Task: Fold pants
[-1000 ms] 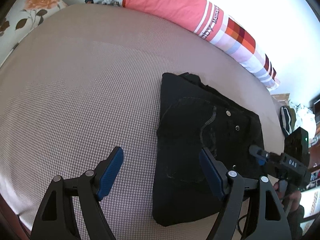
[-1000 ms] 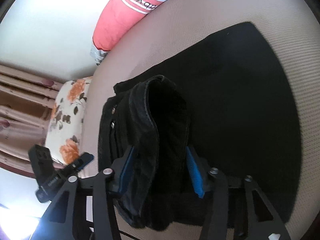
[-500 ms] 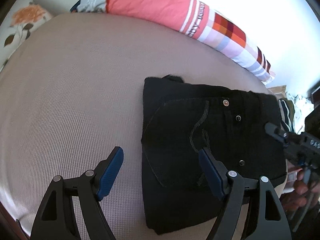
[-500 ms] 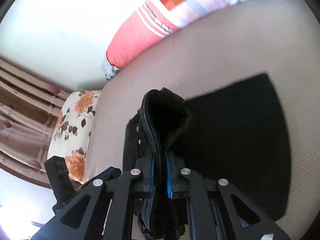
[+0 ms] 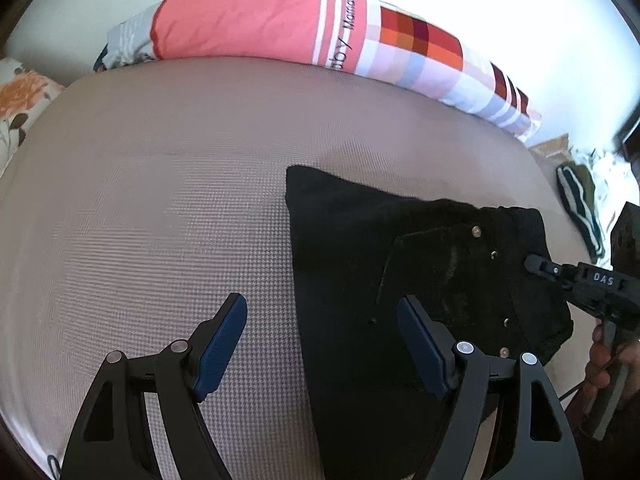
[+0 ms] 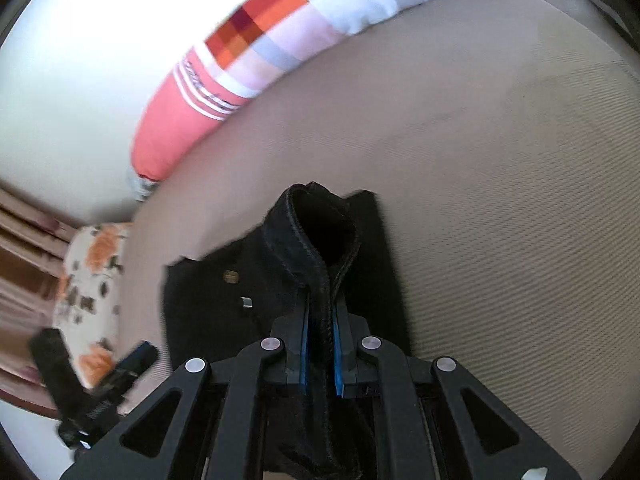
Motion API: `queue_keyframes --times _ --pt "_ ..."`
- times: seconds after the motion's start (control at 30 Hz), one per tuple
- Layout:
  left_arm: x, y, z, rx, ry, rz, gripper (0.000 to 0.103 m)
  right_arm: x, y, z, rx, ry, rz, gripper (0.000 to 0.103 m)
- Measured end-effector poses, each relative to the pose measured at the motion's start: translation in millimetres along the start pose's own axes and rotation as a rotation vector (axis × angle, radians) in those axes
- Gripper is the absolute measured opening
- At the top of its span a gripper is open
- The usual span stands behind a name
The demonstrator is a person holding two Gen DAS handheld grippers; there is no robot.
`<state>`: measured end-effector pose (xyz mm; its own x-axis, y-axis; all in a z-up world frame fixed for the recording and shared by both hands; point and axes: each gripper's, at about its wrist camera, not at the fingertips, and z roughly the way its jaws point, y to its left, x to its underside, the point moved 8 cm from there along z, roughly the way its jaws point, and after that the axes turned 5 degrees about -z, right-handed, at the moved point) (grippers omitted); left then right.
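Black pants (image 5: 400,248) lie folded on the beige bed (image 5: 160,200), their buttoned waist toward the right. My left gripper (image 5: 322,312) hovers open over the pants' left edge, one blue pad over the bed, the other over the cloth, with nothing between them. In the right wrist view my right gripper (image 6: 320,320) is shut on a raised fold of the pants (image 6: 224,312) at the waistband, which stands up as a loop between the blue pads. The left wrist view shows the right gripper (image 5: 538,266) at the pants' right edge, held by a hand (image 5: 600,360).
A long pink and checked bolster (image 5: 260,28) lies along the far edge of the bed by the white wall. A floral pillow (image 6: 92,280) sits at the bed's end. Dark items (image 5: 580,208) lie on the floor past the bed's right side.
My right gripper has closed on the pants' waistband fold and lifted it off the bed. My left gripper has shifted sideways, still open, and the pants now sit further right in its view.
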<state>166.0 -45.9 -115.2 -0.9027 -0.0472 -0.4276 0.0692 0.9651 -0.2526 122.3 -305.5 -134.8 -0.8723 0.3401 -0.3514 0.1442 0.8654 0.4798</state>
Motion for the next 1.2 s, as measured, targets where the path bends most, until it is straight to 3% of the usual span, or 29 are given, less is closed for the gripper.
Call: queue_keyframes --times 0.23,0.3,0.63,0.77,0.97,1.2 --pt "21.0 -3.6 37.8 -0.024 0.102 0.014 0.078 2.6 -5.4 3.3 0.078 0.017 -0.051 0.022" --pt "25.1 -5.2 37.8 -0.02 0.097 0.012 0.078 6.6 -5.1 -3.0 0.083 0.023 -0.05 0.023" --pt "51.3 -16.0 25.8 0.002 0.103 0.058 0.079 43.5 2.2 -42.8 0.082 0.054 -0.071 0.021" --pt "54.4 -17.4 23.8 0.0 0.104 0.056 0.079 49.9 3.1 -48.2 0.11 0.035 -0.096 0.012" --pt "61.0 -19.4 17.2 -0.011 0.107 0.081 0.079 58.6 6.4 -58.5 0.161 0.007 -0.101 0.01" --pt "67.5 -22.1 22.3 -0.029 0.102 0.109 0.081 69.0 -9.6 -50.8 0.169 0.036 -0.07 0.01"
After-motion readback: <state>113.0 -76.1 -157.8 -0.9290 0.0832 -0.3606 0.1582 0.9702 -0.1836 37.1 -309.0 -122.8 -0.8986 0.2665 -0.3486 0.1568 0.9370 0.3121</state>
